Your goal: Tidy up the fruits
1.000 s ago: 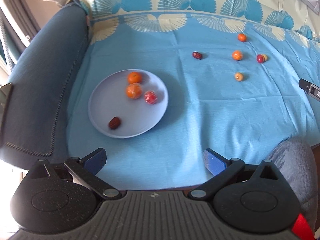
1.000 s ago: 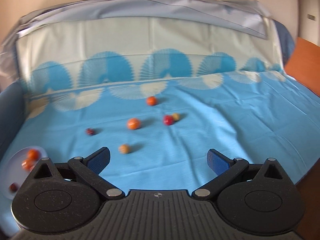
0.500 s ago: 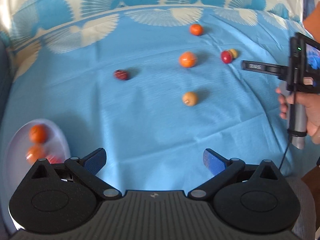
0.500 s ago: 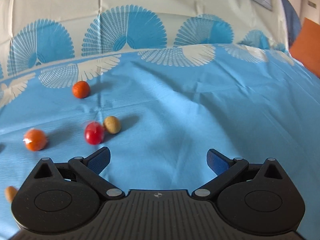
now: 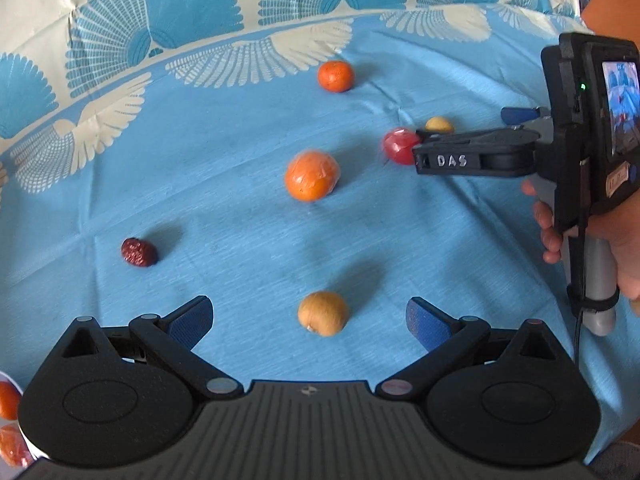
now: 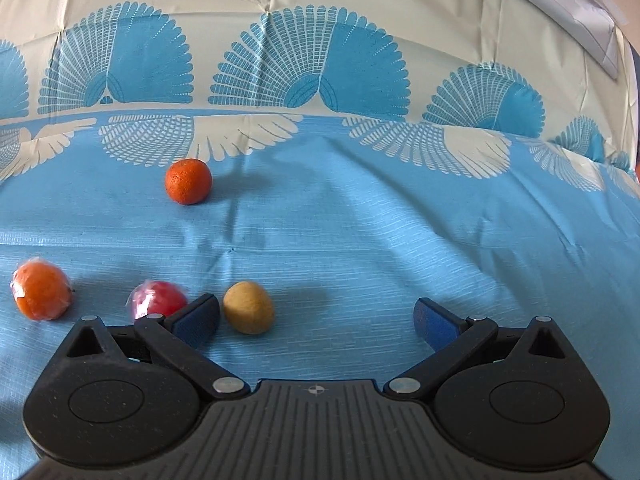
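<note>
Loose fruits lie on the blue cloth point(image 5: 240, 208). My left gripper point(image 5: 310, 316) is open with a tan round fruit point(image 5: 322, 313) between its fingers, untouched. Ahead lie a wrapped orange point(image 5: 311, 175), a dark red date point(image 5: 138, 252), a small orange point(image 5: 335, 76), a red wrapped fruit point(image 5: 398, 146) and a yellow fruit point(image 5: 439, 124). My right gripper point(image 6: 316, 316) is open; the yellow fruit point(image 6: 249, 307) sits just inside its left finger, the red fruit point(image 6: 158, 300) just outside it. The right gripper also shows in the left wrist view point(image 5: 464, 136).
The plate's edge point(image 5: 6, 378) with oranges point(image 5: 8, 400) shows at the bottom left of the left wrist view. The patterned cloth rises up the backrest point(image 6: 320, 20) behind the fruits. A hand point(image 5: 624, 248) holds the right gripper's handle.
Both grippers have moved forward toward the loose fruits. The left one swung from the plate to the tan fruit; the right one closed in on the yellow and red fruits. Both stayed open.
</note>
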